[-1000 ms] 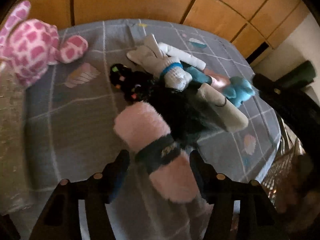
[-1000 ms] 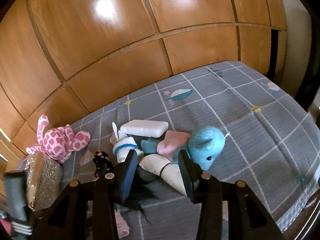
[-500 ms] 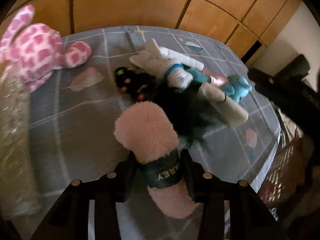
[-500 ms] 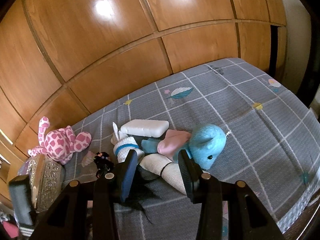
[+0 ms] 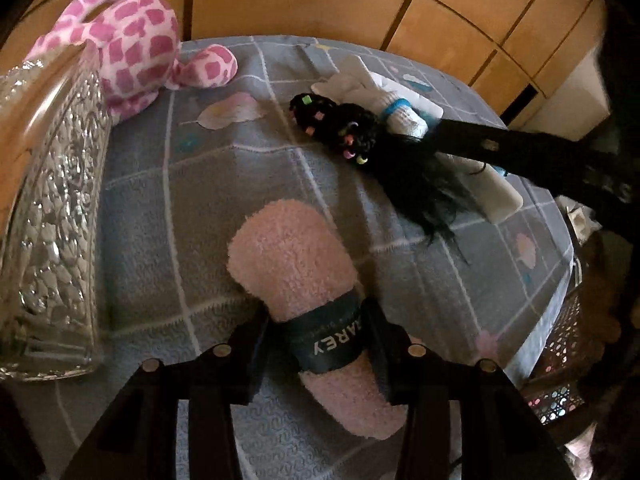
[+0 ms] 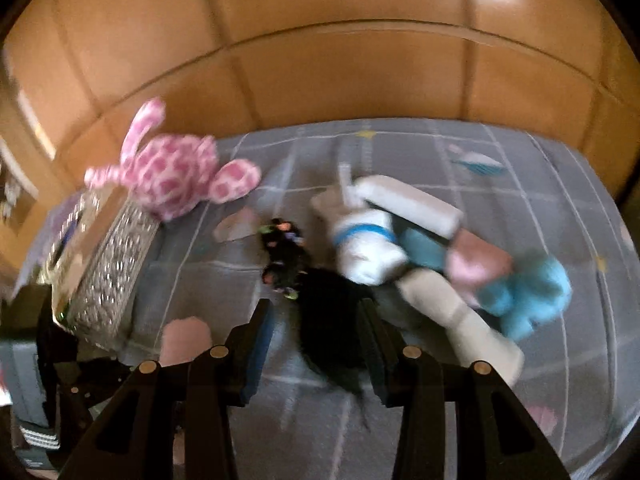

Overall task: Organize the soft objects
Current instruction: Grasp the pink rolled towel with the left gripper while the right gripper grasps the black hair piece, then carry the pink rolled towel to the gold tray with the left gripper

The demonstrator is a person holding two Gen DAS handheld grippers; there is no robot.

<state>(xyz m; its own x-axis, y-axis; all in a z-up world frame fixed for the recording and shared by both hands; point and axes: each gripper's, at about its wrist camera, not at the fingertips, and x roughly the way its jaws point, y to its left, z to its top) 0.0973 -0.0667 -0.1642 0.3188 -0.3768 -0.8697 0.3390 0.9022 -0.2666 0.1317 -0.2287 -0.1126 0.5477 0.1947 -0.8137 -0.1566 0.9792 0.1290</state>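
My left gripper (image 5: 316, 320) is shut on a rolled pink fluffy sock (image 5: 296, 264) at its dark paper band, holding it over the grey bedspread (image 5: 168, 208). Its pink end also shows in the right wrist view (image 6: 186, 338). My right gripper (image 6: 316, 320) is open and hovers over a black wig with coloured beads (image 6: 320, 308), which also shows in the left wrist view (image 5: 360, 140). Beside the wig lie white socks (image 6: 364, 248), a beige sock roll (image 6: 452, 312), a pink sock (image 6: 476, 264) and a blue plush toy (image 6: 528, 296).
A pink spotted plush giraffe (image 5: 128, 40) lies at the back left. A silver embossed box (image 5: 52, 216) stands at the left, also seen in the right wrist view (image 6: 104, 272). A wooden panel wall (image 6: 320, 60) runs behind the bed. The bed edge drops off at the right.
My left gripper closed on the pink sock and carried it left, toward the silver box. My right gripper swung left and down from the beige sock roll to over the black wig.
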